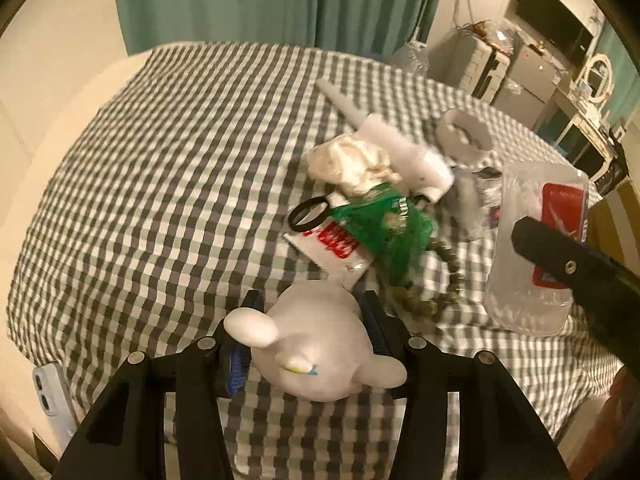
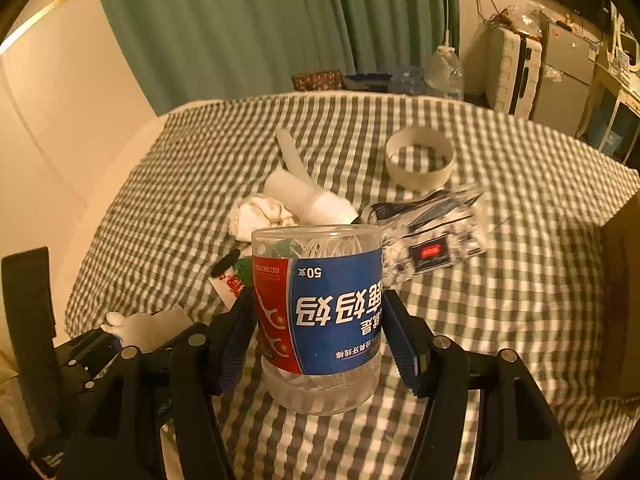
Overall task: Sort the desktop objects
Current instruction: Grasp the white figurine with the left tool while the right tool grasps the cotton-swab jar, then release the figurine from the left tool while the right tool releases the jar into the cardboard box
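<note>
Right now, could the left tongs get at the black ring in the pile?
Probably not yet: the left tongs are shut on the white figurine. The black ring lies uncovered ahead; free them first.

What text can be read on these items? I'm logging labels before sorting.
"50" on the blue label of the clear floss-pick jar, which is upside down in the right hand-held gripper.
"ISO 9001" (roughly) on the jar's red label part; small, uncertain.
Large white Chinese characters on the blue label: inverted, not reliably readable.
Red lettering on the white packet: blurred.
Patterned packet with red patch: unreadable.
</note>
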Available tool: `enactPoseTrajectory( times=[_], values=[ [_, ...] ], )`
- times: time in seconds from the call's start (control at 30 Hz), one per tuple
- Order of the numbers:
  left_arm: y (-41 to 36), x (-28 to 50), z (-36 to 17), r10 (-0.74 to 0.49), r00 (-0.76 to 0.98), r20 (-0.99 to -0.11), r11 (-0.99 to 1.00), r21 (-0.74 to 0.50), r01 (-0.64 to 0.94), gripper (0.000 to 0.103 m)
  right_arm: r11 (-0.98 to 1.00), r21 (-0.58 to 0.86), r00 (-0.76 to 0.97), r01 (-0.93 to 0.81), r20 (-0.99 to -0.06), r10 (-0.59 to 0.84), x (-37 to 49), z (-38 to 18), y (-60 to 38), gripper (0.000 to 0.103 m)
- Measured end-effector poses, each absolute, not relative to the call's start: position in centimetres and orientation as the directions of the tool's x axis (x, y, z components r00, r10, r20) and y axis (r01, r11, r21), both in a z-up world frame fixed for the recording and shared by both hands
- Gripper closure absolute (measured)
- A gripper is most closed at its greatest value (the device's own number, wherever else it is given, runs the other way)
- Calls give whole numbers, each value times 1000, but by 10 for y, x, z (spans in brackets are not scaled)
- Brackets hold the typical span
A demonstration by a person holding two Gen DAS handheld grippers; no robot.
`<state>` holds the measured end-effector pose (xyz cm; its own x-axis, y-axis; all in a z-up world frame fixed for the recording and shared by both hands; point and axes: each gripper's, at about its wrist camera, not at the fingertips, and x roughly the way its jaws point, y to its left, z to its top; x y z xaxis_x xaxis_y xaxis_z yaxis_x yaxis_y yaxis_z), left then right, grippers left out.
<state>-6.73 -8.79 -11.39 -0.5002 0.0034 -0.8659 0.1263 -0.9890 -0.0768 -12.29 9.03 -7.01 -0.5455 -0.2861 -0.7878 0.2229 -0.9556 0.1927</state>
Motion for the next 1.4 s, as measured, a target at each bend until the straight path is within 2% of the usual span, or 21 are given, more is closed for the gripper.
enactPoseTrajectory(
  times=[0.43,0.9,1.2,1.4],
  values=[
    [-5,-55,-18,16,-664,-747,-998,-58,41,52,-975,167,-682,149,-696,-224,-66,13,175,41],
    [156,-70,43,203,-710,-675,-971,-43,-237,52,-995,95,-768,3,-638,-63,-34,71,302,41],
    [285,-86,33,344,-642,-686,-899,-44,-435,52,-985,58,-746,-164,-661,85,-44,63,409,41],
    [338,-106,3,370,-579,-727,-865,-42,-500,52,-960,85,-696,-267,-706,131,-55,36,472,41]
  ],
)
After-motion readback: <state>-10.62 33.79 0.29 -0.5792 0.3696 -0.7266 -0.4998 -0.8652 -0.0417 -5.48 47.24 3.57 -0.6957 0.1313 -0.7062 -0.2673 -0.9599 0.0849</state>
